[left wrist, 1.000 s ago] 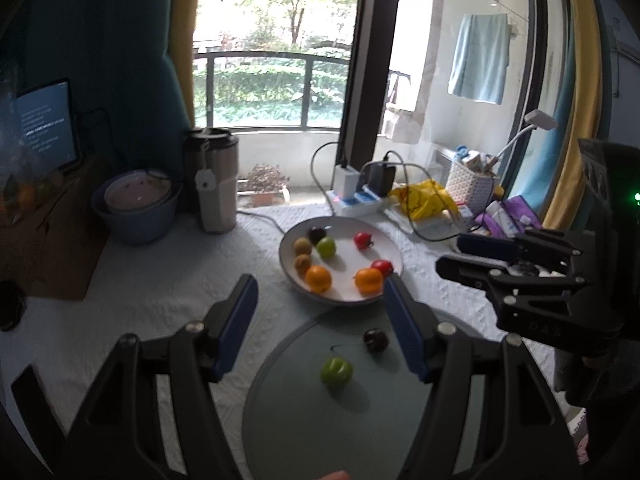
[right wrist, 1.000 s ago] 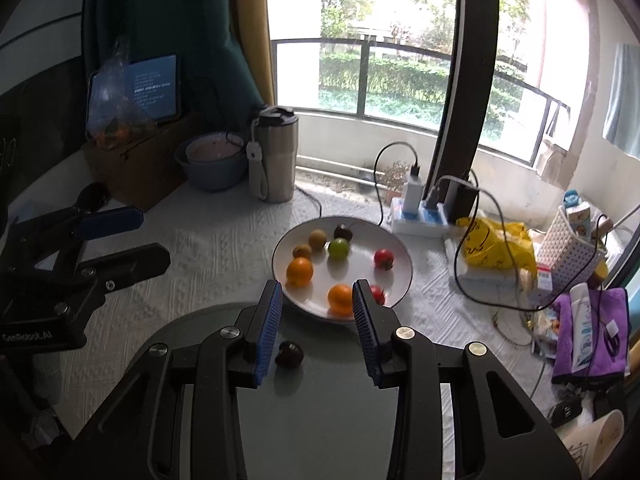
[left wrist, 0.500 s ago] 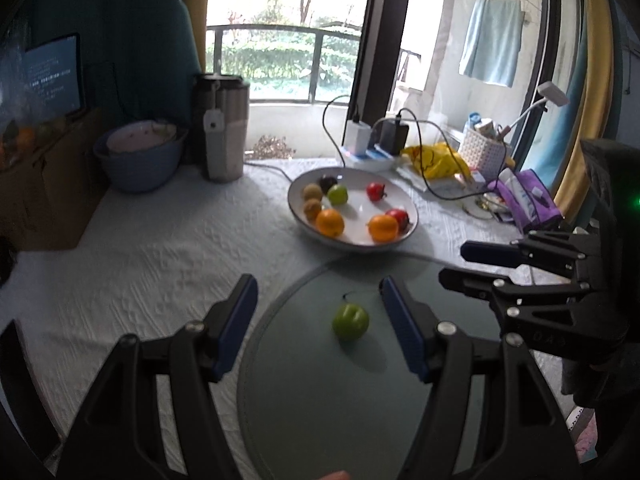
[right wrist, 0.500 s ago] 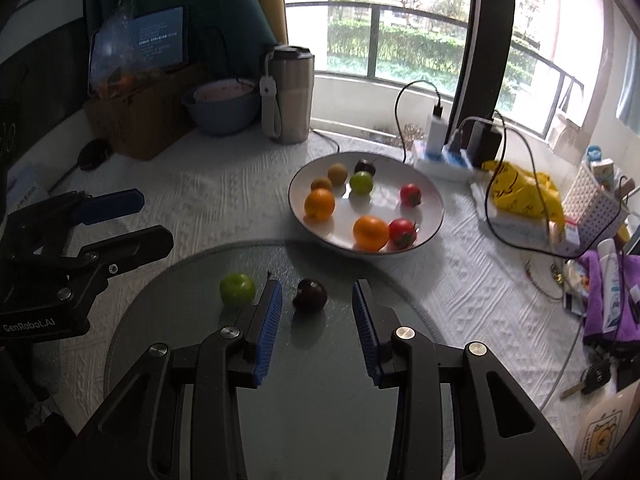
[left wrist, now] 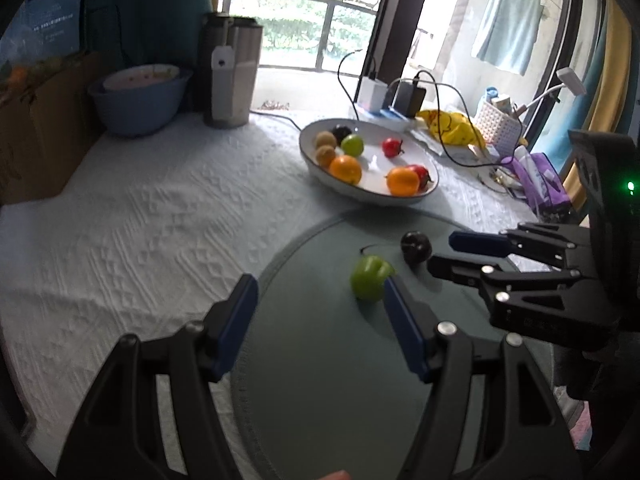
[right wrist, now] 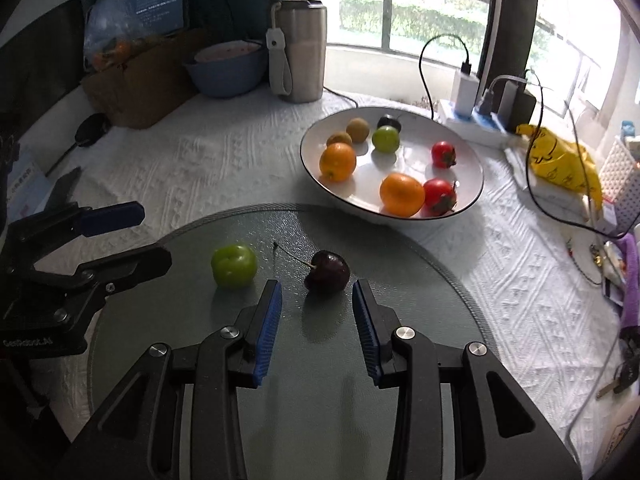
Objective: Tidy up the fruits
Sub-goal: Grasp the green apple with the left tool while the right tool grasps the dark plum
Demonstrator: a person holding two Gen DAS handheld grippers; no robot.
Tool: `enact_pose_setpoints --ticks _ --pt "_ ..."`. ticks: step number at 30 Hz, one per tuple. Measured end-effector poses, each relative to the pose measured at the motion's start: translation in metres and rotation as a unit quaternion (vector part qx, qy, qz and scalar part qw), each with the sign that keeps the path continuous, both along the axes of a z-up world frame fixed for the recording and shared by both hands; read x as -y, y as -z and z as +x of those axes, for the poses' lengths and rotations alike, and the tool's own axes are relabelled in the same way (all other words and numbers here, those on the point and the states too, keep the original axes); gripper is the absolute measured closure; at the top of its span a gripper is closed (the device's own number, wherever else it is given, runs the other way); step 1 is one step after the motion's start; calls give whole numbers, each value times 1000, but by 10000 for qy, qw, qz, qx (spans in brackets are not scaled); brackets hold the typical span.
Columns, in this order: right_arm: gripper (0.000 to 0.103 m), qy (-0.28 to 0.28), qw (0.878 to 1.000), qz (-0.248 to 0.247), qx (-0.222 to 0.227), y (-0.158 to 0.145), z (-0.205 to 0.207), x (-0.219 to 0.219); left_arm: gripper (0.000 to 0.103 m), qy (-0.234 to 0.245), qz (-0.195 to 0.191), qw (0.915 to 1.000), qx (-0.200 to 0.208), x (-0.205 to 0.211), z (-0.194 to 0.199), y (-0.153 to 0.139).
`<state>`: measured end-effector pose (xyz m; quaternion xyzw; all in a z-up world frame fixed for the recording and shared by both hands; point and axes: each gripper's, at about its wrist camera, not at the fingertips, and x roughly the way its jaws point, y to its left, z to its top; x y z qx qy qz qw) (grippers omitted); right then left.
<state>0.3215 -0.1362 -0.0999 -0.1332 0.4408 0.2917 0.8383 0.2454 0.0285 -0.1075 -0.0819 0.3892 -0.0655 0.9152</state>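
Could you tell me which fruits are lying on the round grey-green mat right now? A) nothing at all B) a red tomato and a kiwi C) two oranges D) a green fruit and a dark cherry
D: the green fruit and the dark cherry rest side by side on the mat, while the oranges, red and brown fruits lie in the white bowl.

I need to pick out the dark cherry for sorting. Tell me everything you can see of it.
The cherry is round, glossy and nearly black-red, with a thin dark stem running up and to the left. It lies on the grey-green round mat, beside a green fruit but apart from it. The right gripper has its open jaws just short of it; nothing touches it but the mat.
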Motion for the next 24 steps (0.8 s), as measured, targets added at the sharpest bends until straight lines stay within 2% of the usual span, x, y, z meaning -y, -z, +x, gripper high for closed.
enact_pose_setpoints --ticks 9,14,19,21,24 --pt "64 -86 9998 19 -197 17 20 -3 36 243 -52 9996 -168 13 17 12" --pt "64 -214 9996 11 -202 23 25 -7 36 297 115 9988 -364 21 28 20" --pt "65 -303 9993 111 -199 24 28 -7 36 431 96 9982 -401 26 32 22" --pt "71 -336 9992 122 -191 23 28 -7 36 469 113 9980 -410 29 35 23" --pt "72 -327 9991 161 -202 23 29 -4 36 509 196 9976 -415 35 38 24"
